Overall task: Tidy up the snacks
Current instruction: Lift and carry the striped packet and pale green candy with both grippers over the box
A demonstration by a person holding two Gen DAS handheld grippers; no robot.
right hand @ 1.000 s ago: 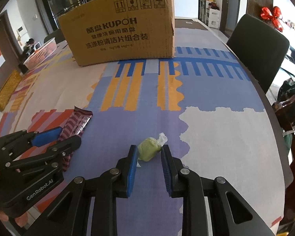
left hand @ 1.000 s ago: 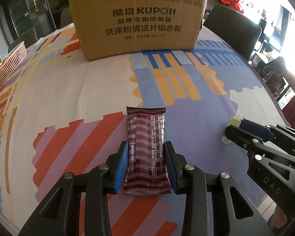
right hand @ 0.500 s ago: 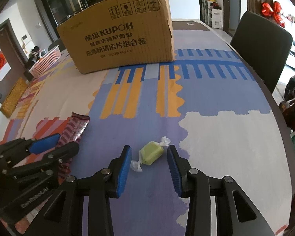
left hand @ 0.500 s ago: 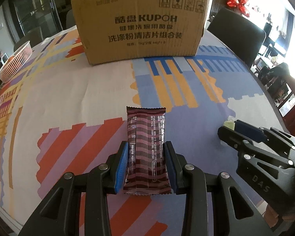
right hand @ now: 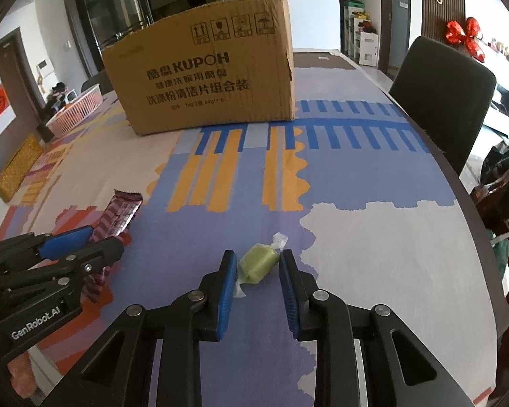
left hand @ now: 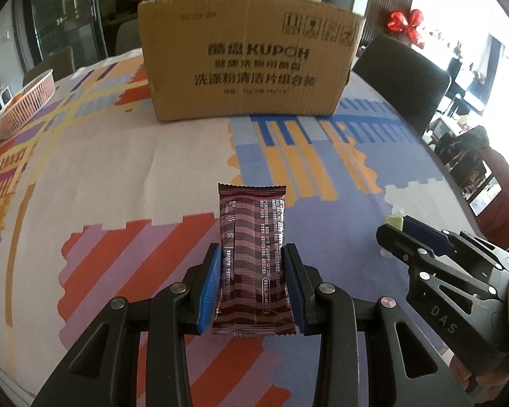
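Two hand-held tools work a patterned counter (left hand: 101, 169) in front of a cardboard box (left hand: 247, 57). The left tool (left hand: 251, 281) clamps a brown striped snack bar (left hand: 252, 254) that juts toward the box. The right tool (right hand: 258, 271) has just been closing around a green wrapped candy (right hand: 257, 263) (the far pad does not yet look pressed against it). The likely hitch: the small, slick candy squirting out from between the narrowing pads.
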